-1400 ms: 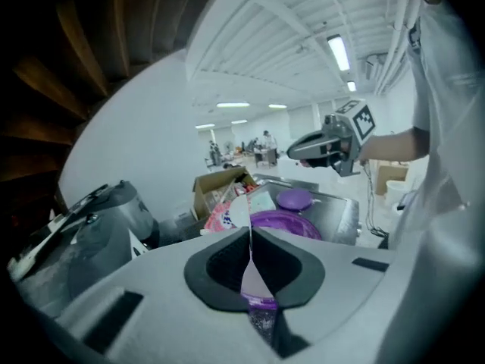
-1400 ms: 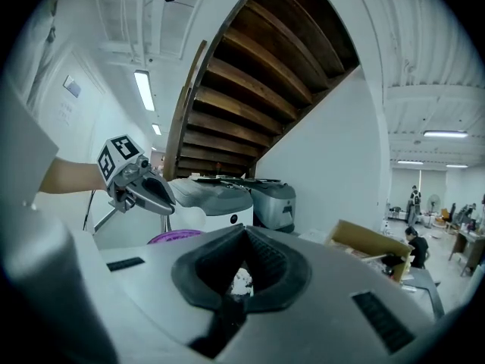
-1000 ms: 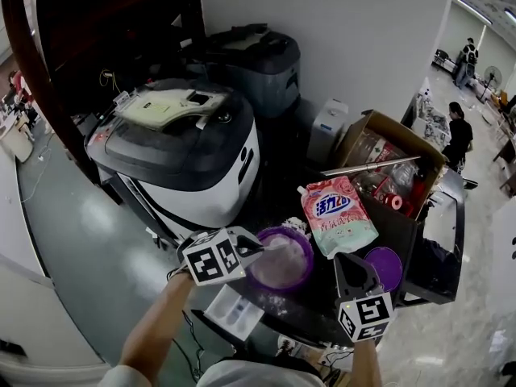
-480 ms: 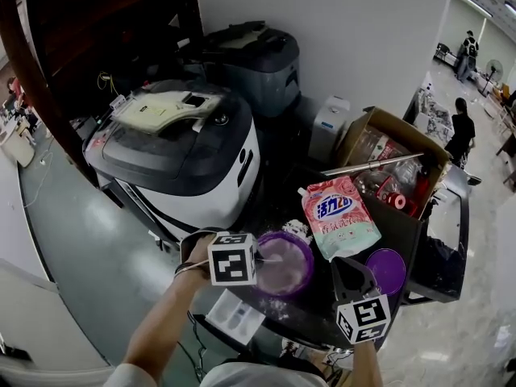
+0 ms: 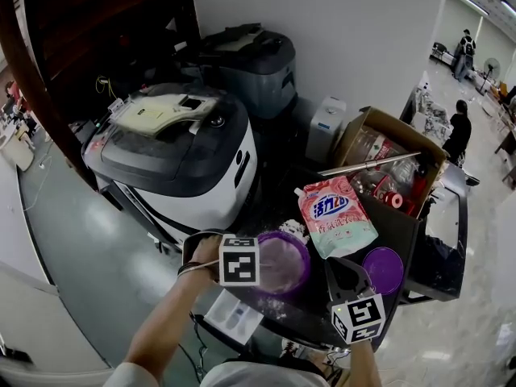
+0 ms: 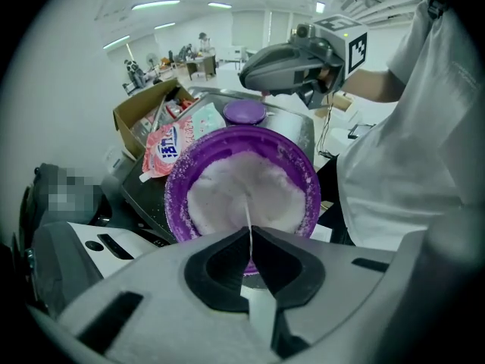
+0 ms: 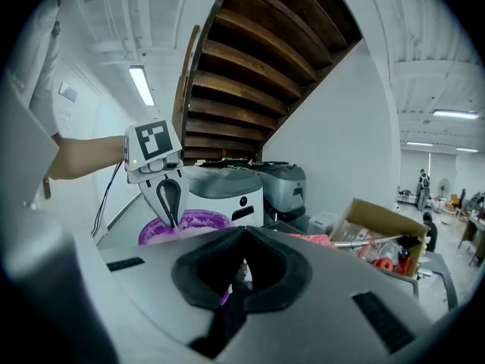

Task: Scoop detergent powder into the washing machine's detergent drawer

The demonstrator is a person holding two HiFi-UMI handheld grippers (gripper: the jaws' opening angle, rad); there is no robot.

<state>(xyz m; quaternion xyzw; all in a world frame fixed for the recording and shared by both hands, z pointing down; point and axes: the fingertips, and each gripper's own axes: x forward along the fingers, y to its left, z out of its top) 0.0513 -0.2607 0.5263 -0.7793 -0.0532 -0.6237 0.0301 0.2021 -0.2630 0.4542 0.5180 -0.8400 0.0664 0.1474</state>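
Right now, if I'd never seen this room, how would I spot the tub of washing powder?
Find the big white washing machine; a dark table stands right of it. At the table's near left corner sits a round purple tub, open and full of white powder. The pink pouch beside it lies flat, and the purple lid is an empty disc.

Two grippers: left gripper (image 5: 262, 261), right gripper (image 5: 342, 271). Two washing machines (image 5: 181, 147) beyond the left one. One purple tub of powder (image 5: 284, 264) at its tips, one thin white scoop (image 6: 247, 218) between its jaws. One purple lid (image 5: 382, 269) just beside the right gripper; one detergent pouch (image 5: 334, 214) and one cardboard box (image 5: 385, 126) beyond it. Two people (image 5: 459, 131) far off.
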